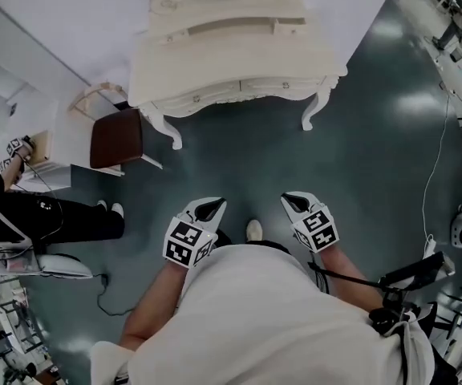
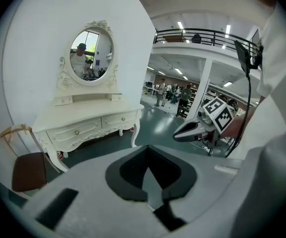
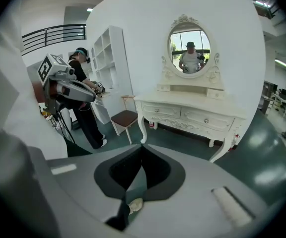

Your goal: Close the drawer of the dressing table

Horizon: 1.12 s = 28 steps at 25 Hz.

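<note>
Dressing table (image 1: pixel 215 54) — cream, carved, on curved legs — is being seen standing against the white wall (image 1: pixel 70 22), well apart from both grippers across a stretch of dark green floor (image 1: pixel 239 167). Two drawers are being shown side by side in its front: the drawer nearer the chair (image 1: pixel 195 99) and the other drawer (image 1: pixel 285 85). Both fronts are being seen lying flush with the frame, each with a small knob at its middle. An oval mirror (image 2: pixel 91 53) is being carried upright at the back of the table top. The chair (image 1: pixel 117 137), brown-seated, is being seen just beside the table's end, at the left of the head view.

The left gripper (image 1: pixel 213 205) and the right gripper (image 1: pixel 293 200) are being held low in front of the person's body, side by side and apart from each other, both being pointed toward the table and tilted downward. In the left gripper view the jaws are being held together at their tips, with nothing between them. In the right gripper view the jaws are likewise being held tip to tip — nothing is being gripped. A light shoe (image 1: pixel 253 230) is being shown on the floor between the two grippers. Another person in dark clothes (image 1: pixel 46 215) is being seen at the left edge of the head view, beside white shelving (image 3: pixel 106 68)
</note>
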### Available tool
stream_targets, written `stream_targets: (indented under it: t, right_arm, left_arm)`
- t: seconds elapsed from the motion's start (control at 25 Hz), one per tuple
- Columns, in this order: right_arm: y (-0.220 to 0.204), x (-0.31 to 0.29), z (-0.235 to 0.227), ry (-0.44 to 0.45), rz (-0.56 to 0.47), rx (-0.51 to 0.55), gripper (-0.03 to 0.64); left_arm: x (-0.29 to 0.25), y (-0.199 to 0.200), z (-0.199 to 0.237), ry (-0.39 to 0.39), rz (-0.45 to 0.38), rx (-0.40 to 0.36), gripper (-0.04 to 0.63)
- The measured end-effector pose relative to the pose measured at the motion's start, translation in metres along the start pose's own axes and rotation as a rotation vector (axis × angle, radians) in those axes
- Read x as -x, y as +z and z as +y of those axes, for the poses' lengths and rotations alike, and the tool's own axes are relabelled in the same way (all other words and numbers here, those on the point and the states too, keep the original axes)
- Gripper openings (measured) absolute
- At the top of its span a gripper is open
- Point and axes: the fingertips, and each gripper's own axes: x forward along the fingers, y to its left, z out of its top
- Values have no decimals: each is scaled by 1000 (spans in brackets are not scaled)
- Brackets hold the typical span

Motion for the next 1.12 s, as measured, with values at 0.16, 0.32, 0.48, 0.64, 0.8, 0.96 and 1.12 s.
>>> stream_targets:
  t: [0.16,0.32,0.48,0.64,0.8,0.96,1.12]
  right_arm:
    - [2,-6,-27,0,3,-48,2]
    - [15,-25,-58,-20,18,-83,0]
    - [34,-50,-90,-54,31,-105,1]
    - [69,-68,-123,-85,36,-117,0]
    - [114,-91,-153,-120,29,-129,0]
    - [155,-132,-181,-145,35,-132,2]
    - [187,-165,-203,-167,28,-124,2]
  left_arm:
    - [-24,16,4,-25,24,-9,3]
    - [-52,33,31,-71,49,10,3]
    - [-83,59,69,-107,30,-2,3]
    - [-111,93,105,-149,26,-29,3]
    - [-125,137,143,-194,10,-61,3]
    - [-137,166,192,-217,8,-94,3]
    - [-146,174,239,-200,25,-93,3]
